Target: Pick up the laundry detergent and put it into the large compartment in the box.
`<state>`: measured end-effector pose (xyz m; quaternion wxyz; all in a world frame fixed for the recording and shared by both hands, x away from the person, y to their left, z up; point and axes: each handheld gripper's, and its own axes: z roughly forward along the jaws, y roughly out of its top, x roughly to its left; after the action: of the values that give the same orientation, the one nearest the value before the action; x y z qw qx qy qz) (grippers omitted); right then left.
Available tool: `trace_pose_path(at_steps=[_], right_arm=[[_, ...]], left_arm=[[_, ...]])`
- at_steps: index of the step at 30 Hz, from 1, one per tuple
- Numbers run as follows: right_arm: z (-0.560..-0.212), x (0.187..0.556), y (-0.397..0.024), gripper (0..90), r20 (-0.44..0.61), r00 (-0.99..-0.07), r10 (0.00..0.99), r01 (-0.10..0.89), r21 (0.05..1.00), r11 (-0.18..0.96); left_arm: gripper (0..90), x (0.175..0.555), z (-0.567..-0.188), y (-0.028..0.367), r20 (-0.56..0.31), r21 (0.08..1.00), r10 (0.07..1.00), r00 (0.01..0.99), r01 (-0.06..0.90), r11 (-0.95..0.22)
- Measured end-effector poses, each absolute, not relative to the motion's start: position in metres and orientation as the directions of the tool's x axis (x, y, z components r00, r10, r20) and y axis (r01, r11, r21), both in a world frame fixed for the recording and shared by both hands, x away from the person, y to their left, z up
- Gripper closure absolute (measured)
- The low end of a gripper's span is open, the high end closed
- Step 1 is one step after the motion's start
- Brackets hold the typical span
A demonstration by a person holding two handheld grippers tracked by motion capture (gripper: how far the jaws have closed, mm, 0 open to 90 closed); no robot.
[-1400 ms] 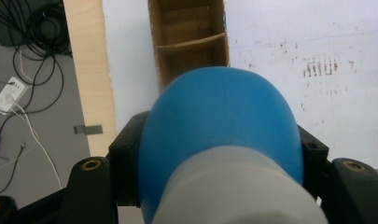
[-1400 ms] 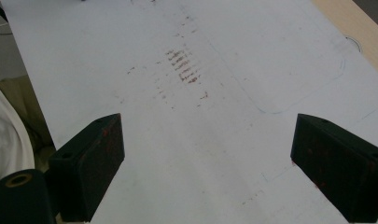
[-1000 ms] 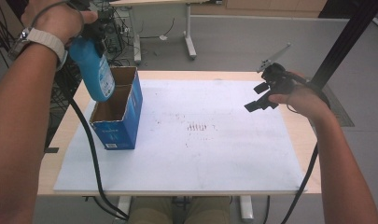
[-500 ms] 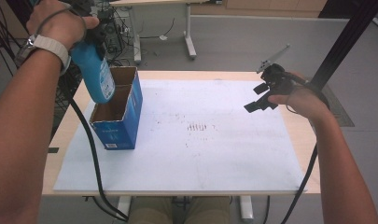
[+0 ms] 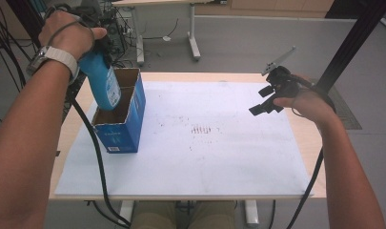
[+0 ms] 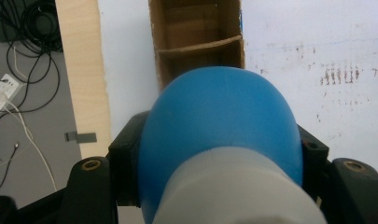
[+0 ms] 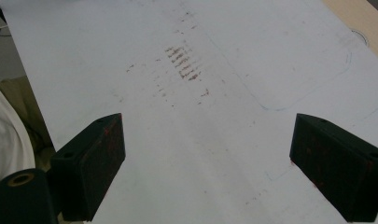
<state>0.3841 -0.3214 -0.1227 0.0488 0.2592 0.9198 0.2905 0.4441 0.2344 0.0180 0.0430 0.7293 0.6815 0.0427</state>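
Observation:
My left gripper (image 5: 96,51) is shut on a blue bottle (image 5: 105,83) with a pale cap end (image 6: 233,186), held upright with its base downward. The bottle's base is at the open top of a blue cardboard box (image 5: 121,131) on the left of the table, over the compartment nearer me. From the left gripper view the bottle (image 6: 219,116) hides that compartment; the box's divider (image 6: 200,45) and far compartment show beyond it. My right gripper (image 5: 269,101) hovers open above the table's right side, with nothing between its jaws (image 7: 214,163).
A white mat (image 5: 205,162) with reddish smudges (image 5: 205,130) covers the wooden table (image 5: 307,133). Cables hang off the left edge and lie on the floor (image 6: 18,93). Another desk's legs (image 5: 193,43) stand behind the table.
My left hand has come down with the bottle, bringing its base to the box's opening. The right gripper has stayed where it was.

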Motion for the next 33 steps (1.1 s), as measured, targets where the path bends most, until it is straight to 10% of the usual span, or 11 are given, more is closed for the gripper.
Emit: trace_pose_path(at_steps=[33], right_arm=[[-0.127, 0.387, -0.318, 10.2, 0.074, -0.859, 0.507, 0.458, 0.554, 0.695]], left_arm=[[37.3, 0.453, -0.032, 0.230, 0.012, 0.103, 0.996, 0.087, 0.991, -0.087]])
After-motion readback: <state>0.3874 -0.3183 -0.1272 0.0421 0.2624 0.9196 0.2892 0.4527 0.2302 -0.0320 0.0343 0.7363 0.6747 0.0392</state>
